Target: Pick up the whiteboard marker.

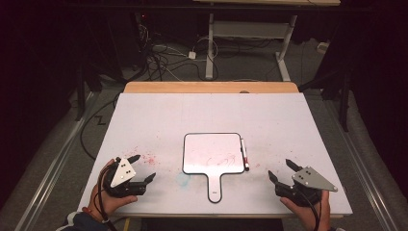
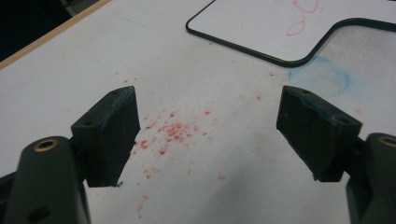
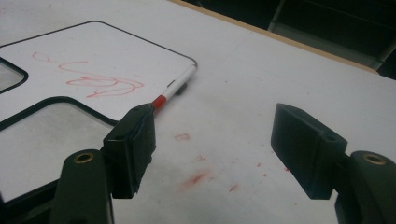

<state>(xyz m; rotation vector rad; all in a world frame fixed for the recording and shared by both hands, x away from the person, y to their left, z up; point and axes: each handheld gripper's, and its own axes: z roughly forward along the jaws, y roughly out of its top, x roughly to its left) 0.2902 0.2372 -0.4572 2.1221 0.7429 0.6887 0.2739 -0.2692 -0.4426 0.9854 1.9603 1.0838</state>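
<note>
Whiteboard flat mid-surface, handle toward person, red scribble on it. Marker touching right edge (handy for right claw). Left claw and right both spread, empty, flanking.

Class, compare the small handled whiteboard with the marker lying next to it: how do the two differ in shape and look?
The whiteboard is a wide, flat rounded panel with a handle towards the person; the marker is a thin stick along its right edge. The whiteboard has a dark rim and faint red scribbles; the marker is white with a red band and dark end. Both lie flat on the table, held by neither gripper.
</note>
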